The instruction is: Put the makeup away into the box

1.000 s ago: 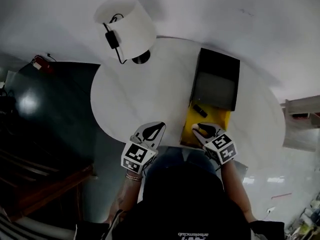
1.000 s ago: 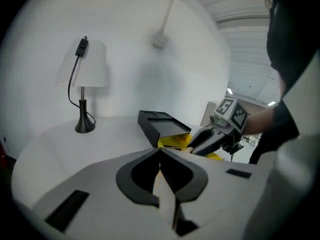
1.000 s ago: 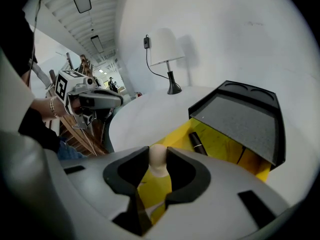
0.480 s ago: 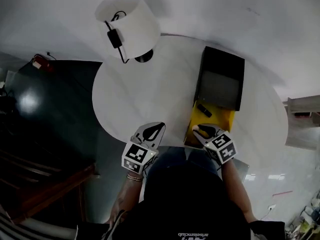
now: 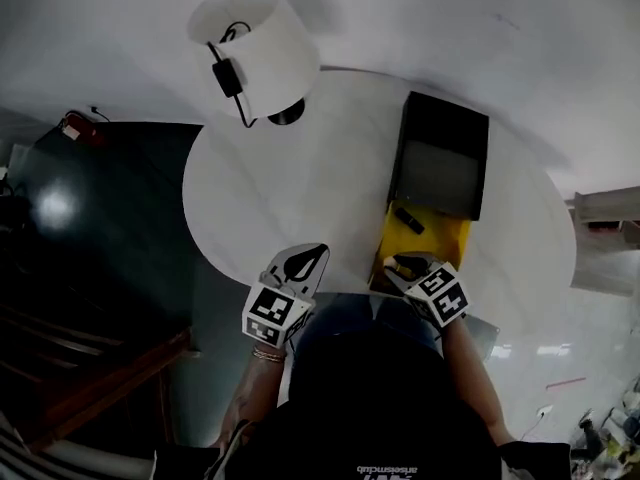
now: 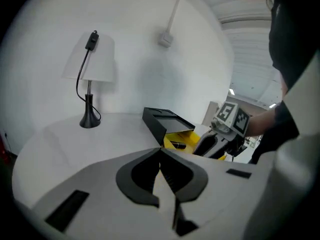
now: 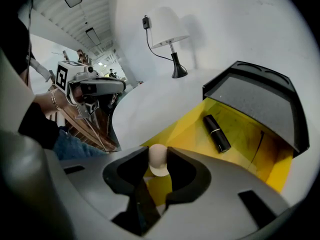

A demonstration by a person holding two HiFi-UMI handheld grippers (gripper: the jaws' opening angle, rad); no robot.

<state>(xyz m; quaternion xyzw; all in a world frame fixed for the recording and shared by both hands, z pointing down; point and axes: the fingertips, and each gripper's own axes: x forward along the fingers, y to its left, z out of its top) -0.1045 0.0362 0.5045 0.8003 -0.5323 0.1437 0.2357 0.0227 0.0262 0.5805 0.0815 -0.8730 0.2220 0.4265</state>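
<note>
Gripping a small beige makeup piece (image 7: 158, 160) in the right tongs (image 5: 404, 265), pinching it by its rounded sides and hanging just over the near end of the yellow box (image 7: 187, 126). Judging it to be light and probably soft, something like a sponge, so likely squashing rather than breaking, and needing only a gentle pinch across the widest part. Guessing at little risk of slipping while squeezed this way, though possibly bouncing or rolling a bit on landing. Seeing a black lipstick (image 7: 216, 133) already lying on the yellow floor farther in, well apart from the held piece, and expecting that one to be stiff, smooth and apt to roll. Holding the left tongs (image 6: 161, 153) closed tight on nothing, hovering over the near edge of the worktop (image 5: 290, 188), beside the box and apart from it. Noting the black lid (image 7: 255, 101) thrown open at the far end of the box. Working on a round white worktop, smooth and bare apart from the box and a lamp (image 5: 255, 53) with a white shade and a black cord at the far side. Backing onto a plain white wall (image 6: 150, 49), with a dark glossy floor (image 5: 110, 218) off to the left
</note>
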